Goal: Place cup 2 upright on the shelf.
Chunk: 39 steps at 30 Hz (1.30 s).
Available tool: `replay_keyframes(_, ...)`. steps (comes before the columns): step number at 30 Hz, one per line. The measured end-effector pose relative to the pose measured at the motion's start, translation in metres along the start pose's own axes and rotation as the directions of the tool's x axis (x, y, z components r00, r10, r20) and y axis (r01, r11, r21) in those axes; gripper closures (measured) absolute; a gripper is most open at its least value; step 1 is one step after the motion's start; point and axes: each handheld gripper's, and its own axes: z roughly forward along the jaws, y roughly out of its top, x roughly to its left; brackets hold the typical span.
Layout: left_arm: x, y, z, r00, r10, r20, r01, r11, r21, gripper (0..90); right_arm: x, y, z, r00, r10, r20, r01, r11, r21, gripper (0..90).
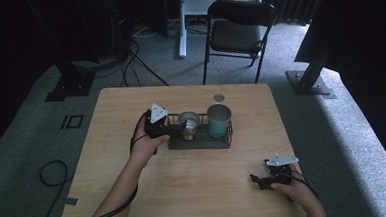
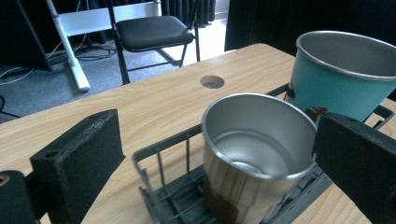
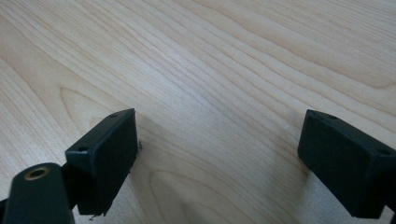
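Note:
A black wire rack sits mid-table and holds two cups. A steel cup stands in its left part and a taller teal cup at its right. My left gripper is at the rack's left end, pointing at the steel cup. In the left gripper view the steel cup sits between the wide-apart jaws of that gripper, which is open, and the teal cup is behind it. My right gripper rests low near the table's front right. This gripper is open over bare wood.
The wooden table has a round cable hole just behind the rack. A black folding chair stands beyond the far edge, with a white desk leg beside it. Cables lie on the grey carpet at the left.

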Motion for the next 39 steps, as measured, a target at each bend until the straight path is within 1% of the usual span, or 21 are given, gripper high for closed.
replay_keyframes(1, 0.002, 0.000, -0.002, 1.0000, 0.004, -0.002, -0.004, 1.0000, 0.001, 2.5, 0.000, 0.000, 0.000, 1.0000, 0.000, 0.000, 0.000, 1.000, 0.000, 11.7)
replay_keyframes(5, 0.008, -0.003, -0.008, 0.9998, -0.004, -0.020, 0.004, 1.0000, -0.001, 2.5, 0.000, 0.000, 0.000, 1.0000, 0.000, 0.000, 0.000, 1.000, 0.000, 11.7)
replay_keyframes(7, 0.010, -0.004, -0.011, 0.9997, 0.001, -0.026, -0.001, 1.0000, 0.002, 2.5, 0.000, 0.000, 0.000, 1.0000, 0.001, 0.000, -0.001, 1.000, 0.000, 11.7)
replay_keyframes(10, 0.015, -0.007, -0.014, 0.9993, -0.014, -0.034, 0.014, 0.9999, 0.002, 2.5, 0.000, 0.000, 0.000, 1.0000, 0.000, 0.000, 0.000, 1.000, 0.000, 11.7)
replay_keyframes(12, 0.018, -0.009, -0.017, 0.9986, -0.025, -0.047, 0.025, 0.9997, 0.000, 2.5, 0.000, 0.000, 0.000, 1.0000, 0.000, 0.000, 0.000, 1.000, 0.000, 11.7)
replay_keyframes(16, 0.025, -0.013, -0.023, 0.9973, -0.030, -0.067, 0.030, 0.9995, 0.003, 2.5, 0.000, 0.000, 0.000, 1.0000, 0.000, 0.000, 0.000, 1.000, 0.000, 11.7)
replay_keyframes(17, 0.027, -0.015, -0.026, 0.9973, -0.027, -0.068, 0.028, 0.9996, 0.007, 2.5, 0.000, 0.000, 0.000, 1.0000, 0.001, 0.000, -0.001, 1.000, 0.000, 11.7)
replay_keyframes(18, 0.029, -0.016, -0.027, 0.9970, -0.034, -0.069, 0.034, 0.9994, 0.005, 2.5, 0.000, 0.000, 0.000, 1.0000, 0.000, 0.000, 0.000, 1.000, 0.000, 11.7)
replay_keyframes(20, 0.032, -0.018, -0.030, 0.9965, -0.033, -0.076, 0.034, 0.9994, 0.007, 2.5, 0.000, 0.000, 0.000, 1.0000, 0.000, 0.000, 0.000, 1.000, 0.000, 11.7)
replay_keyframes(25, 0.039, -0.024, -0.037, 0.9952, -0.046, -0.087, 0.047, 0.9988, 0.013, 2.6, 0.000, 0.000, 0.000, 1.0000, 0.001, 0.000, -0.001, 1.000, 0.000, 11.7)
replay_keyframes(28, 0.041, -0.028, -0.040, 0.9950, -0.039, -0.092, 0.041, 0.9989, 0.021, 2.5, 0.000, 0.000, 0.000, 1.0000, 0.000, 0.000, 0.000, 1.000, 0.000, 11.7)
replay_keyframes(36, 0.050, -0.043, -0.049, 0.9921, -0.060, -0.110, 0.064, 0.9973, 0.035, 2.5, 0.000, 0.000, 0.000, 1.0000, 0.001, 0.000, -0.001, 1.000, 0.000, 11.7)
replay_keyframes(39, 0.054, -0.048, -0.054, 0.9912, -0.059, -0.119, 0.064, 0.9970, 0.042, 2.6, 0.000, 0.000, 0.000, 1.0000, 0.001, 0.000, -0.001, 1.000, 0.000, 11.7)
